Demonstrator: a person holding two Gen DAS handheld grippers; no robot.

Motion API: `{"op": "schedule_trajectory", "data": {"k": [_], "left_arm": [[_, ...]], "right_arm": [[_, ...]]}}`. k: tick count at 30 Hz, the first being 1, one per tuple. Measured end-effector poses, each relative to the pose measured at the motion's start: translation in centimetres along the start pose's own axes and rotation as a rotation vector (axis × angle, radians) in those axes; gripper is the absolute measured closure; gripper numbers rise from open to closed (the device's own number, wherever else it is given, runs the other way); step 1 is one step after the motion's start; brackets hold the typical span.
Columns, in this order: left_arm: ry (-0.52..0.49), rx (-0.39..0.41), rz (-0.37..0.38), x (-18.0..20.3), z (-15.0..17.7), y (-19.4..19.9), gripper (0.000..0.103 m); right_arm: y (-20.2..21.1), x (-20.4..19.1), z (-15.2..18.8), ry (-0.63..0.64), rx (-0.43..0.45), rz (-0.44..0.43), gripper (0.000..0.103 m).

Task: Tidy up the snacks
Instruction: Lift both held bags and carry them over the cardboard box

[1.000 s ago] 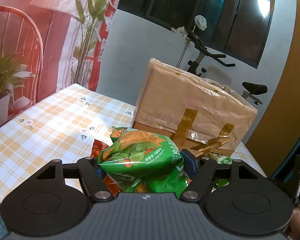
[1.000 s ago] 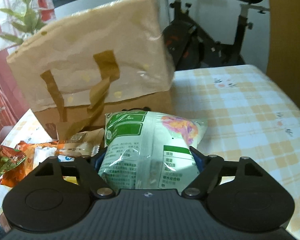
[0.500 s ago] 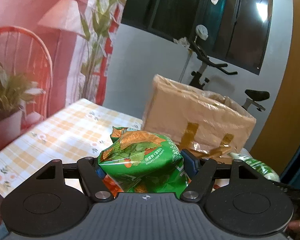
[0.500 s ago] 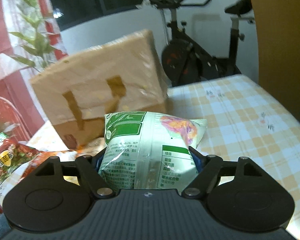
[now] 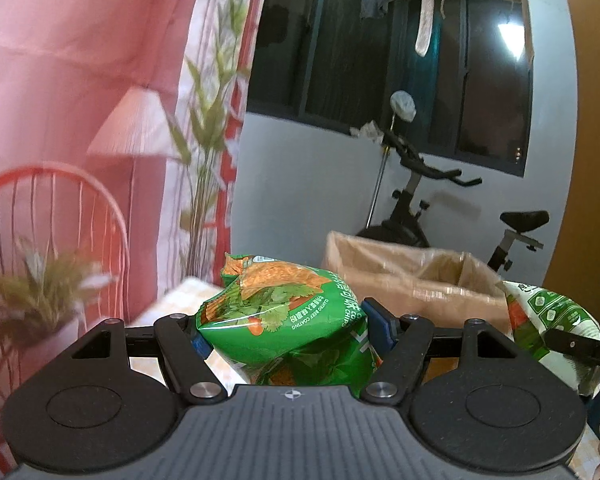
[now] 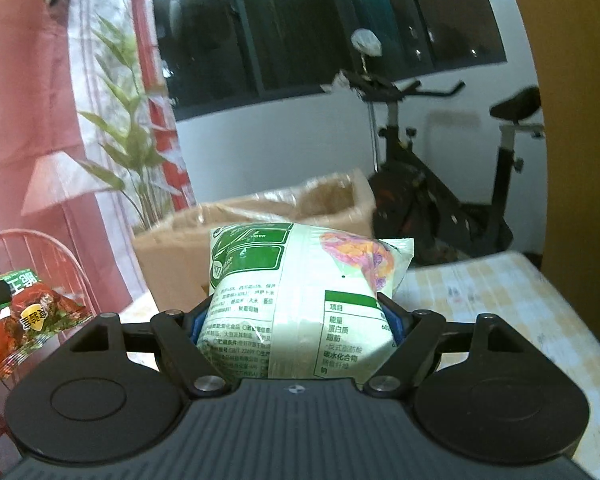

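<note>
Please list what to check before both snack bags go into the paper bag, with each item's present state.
1. Left gripper shut on green bag: ok.
2. Right gripper shut on white bag: ok.
3. Paper bag mouth open: ok.
4. Both snack bags lifted off the table: ok.
5. Room inside the paper bag: cannot tell.
6. Snack bags apart from each other: ok.

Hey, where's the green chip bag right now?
The green chip bag sits clamped in the left gripper, low centre in the left wrist view, in front of the open cardboard box.
</note>
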State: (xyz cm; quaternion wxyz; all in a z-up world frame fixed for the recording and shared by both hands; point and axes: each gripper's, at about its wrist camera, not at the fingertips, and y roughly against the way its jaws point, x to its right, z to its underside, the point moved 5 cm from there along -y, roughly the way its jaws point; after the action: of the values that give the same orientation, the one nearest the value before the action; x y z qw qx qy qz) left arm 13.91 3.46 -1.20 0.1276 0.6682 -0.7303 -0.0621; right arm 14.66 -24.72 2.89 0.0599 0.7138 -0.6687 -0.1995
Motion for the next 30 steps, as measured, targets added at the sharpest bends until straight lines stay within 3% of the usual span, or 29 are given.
{"op": "schedule_trajectory", "data": {"k": [5, 13, 22, 30], "left_arm": [[-0.044, 0.043, 0.044, 1.7, -3.2, -1.1, 0.029], [-0.15, 0.1, 0.109, 6.2, -6.9, -6.1, 0.029], [-0.256, 0.055, 0.103, 10.7, -8.3, -14.3, 0.029], [-0.291, -0.022, 0.086, 12.1, -7.4, -20.1, 0.029]], "right_arm": [[-0.7, -1.0, -3.0, 0.015, 0.041, -0.049, 0.024], [-4.5, -1.3, -7.8, 0.037, 0.094, -0.061, 0.024], [-13.5, 0.1, -10.7, 0.01, 0.062, -0.062, 0.024], [-19.1, 0.5, -10.4, 0.058, -0.008, -0.014, 0.024]]}}
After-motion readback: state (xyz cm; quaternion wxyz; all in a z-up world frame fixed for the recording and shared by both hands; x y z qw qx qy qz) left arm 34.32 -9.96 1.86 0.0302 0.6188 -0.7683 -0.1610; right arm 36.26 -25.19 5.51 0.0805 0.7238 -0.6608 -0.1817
